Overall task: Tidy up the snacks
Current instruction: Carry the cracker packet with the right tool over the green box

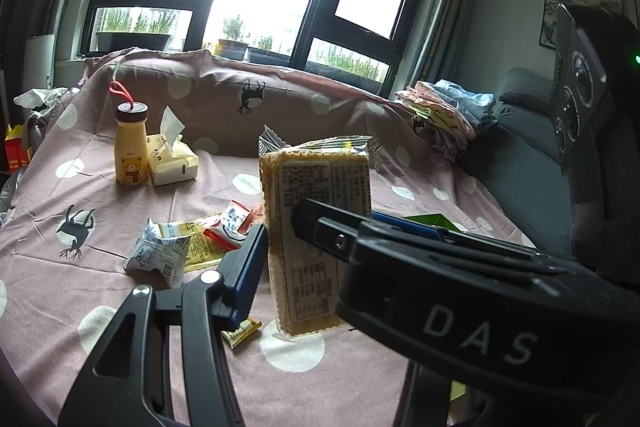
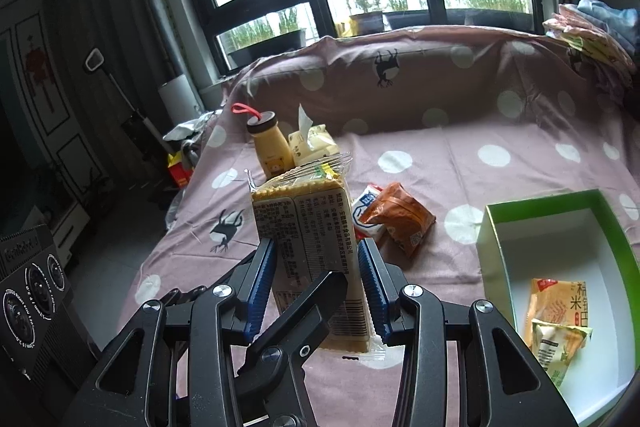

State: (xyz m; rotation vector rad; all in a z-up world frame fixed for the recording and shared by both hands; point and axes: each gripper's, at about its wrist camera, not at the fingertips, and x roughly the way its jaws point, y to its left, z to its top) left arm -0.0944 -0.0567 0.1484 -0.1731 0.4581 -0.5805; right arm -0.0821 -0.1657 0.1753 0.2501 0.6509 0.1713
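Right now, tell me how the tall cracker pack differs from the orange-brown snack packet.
The cracker pack stands upright, held off the cover between both claws; the orange-brown packet lies loose on the spotted cover. The cracker pack is clear, long and flat-sided; the packet is opaque, short and puffy. Both are sealed snacks outside the green box.

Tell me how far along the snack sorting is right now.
Done: two yellow-green snack packets lie in the green-rimmed white box. In hand: the tall clear-wrapped cracker pack stands upright, gripped by both the right gripper and the left gripper. Left: the orange-brown pouch, the white-blue packets and the small yellow packet remain loose on the pink dotted sheet.
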